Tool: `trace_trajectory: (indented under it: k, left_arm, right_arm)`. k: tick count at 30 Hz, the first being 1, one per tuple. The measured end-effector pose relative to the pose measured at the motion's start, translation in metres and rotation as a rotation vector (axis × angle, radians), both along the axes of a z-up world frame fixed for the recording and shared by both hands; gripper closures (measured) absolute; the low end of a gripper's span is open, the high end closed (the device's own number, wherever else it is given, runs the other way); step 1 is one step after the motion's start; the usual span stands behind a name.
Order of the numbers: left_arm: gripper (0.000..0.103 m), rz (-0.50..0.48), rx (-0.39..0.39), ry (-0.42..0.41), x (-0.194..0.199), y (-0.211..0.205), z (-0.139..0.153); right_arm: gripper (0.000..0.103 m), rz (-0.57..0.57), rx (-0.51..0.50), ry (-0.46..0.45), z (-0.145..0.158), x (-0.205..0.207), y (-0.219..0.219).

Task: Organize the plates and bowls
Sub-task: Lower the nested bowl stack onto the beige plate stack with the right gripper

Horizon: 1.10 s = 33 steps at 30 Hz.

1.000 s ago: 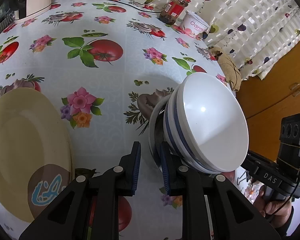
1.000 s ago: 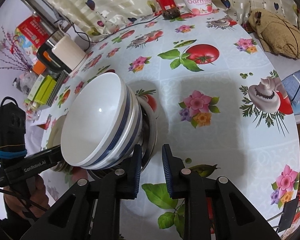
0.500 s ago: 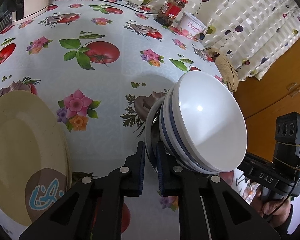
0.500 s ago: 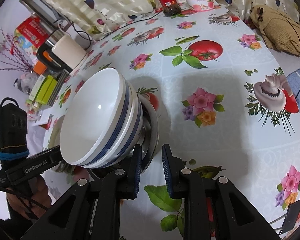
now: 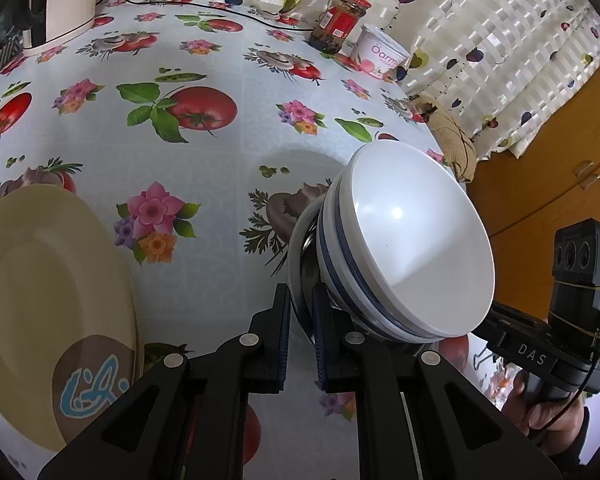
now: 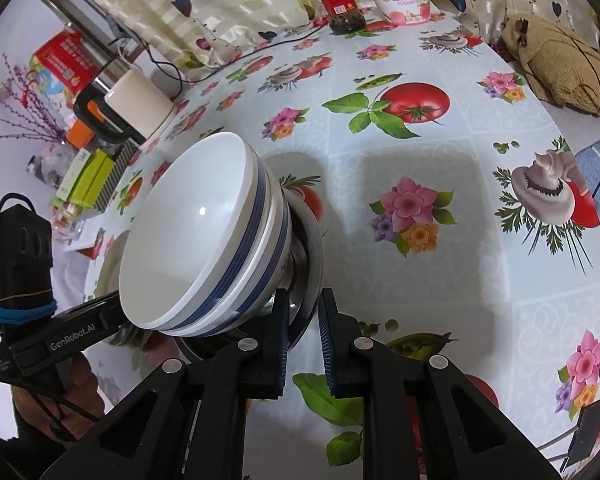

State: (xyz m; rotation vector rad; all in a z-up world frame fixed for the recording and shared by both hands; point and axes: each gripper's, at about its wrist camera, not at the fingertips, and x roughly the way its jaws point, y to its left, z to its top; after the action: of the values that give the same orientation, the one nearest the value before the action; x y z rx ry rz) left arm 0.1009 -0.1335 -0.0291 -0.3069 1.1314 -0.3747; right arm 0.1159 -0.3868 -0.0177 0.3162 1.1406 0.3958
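Two or more nested white bowls with blue stripes (image 5: 412, 256) (image 6: 192, 240) sit tilted inside a shallow steel bowl (image 5: 300, 248) (image 6: 314, 248) over the flowered tablecloth. My left gripper (image 5: 300, 300) is shut on the steel rim's near side. From the opposite side my right gripper (image 6: 304, 300) has the same rim between its pads, and its jaws are closing onto it. Each view shows the other unit's black body behind the bowls, held in a hand (image 5: 540, 412) (image 6: 40, 404). A large cream plate (image 5: 40, 300) with a brown and blue mark lies flat to the left.
At the table's far edge stand a red-lidded jar (image 5: 340, 20) and a yoghurt tub (image 5: 382, 56). A white kettle (image 5: 68, 0) with its cord is at the far left. A burlap bundle (image 6: 560, 64) lies by the curtain. Boxes (image 6: 84, 176) crowd one side, and a wooden cabinet (image 5: 540, 184) another.
My left gripper's jaws have closed from clearly apart onto the steel bowl's rim. The right jaws have narrowed a little on the rim. The bowl stack has barely shifted.
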Motion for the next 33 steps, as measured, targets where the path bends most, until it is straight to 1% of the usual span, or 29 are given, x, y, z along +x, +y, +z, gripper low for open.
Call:
trace_trajectory:
  k: [4, 10, 15, 23, 33]
  left_arm:
    - [0.092, 0.003, 0.002, -0.018, -0.002, 0.002, 0.006]
    - [0.092, 0.017, 0.008, -0.033, -0.004, 0.007, 0.016]
    - [0.092, 0.048, 0.015, -0.057, -0.008, 0.021, 0.028]
    - [0.092, 0.109, 0.028, -0.090, -0.017, 0.051, 0.045]
    - [0.092, 0.207, 0.048, -0.097, -0.033, 0.096, 0.052]
  right_arm:
    - [0.088, 0.003, 0.001, -0.008, 0.002, 0.000, -0.001]
    - [0.088, 0.016, 0.002, -0.034, 0.015, 0.000, 0.001]
    - [0.088, 0.039, 0.004, -0.058, 0.029, 0.002, 0.012]
    - [0.088, 0.101, 0.009, -0.099, 0.048, 0.007, 0.042]
    - [0.088, 0.198, 0.014, -0.115, 0.057, 0.013, 0.090]
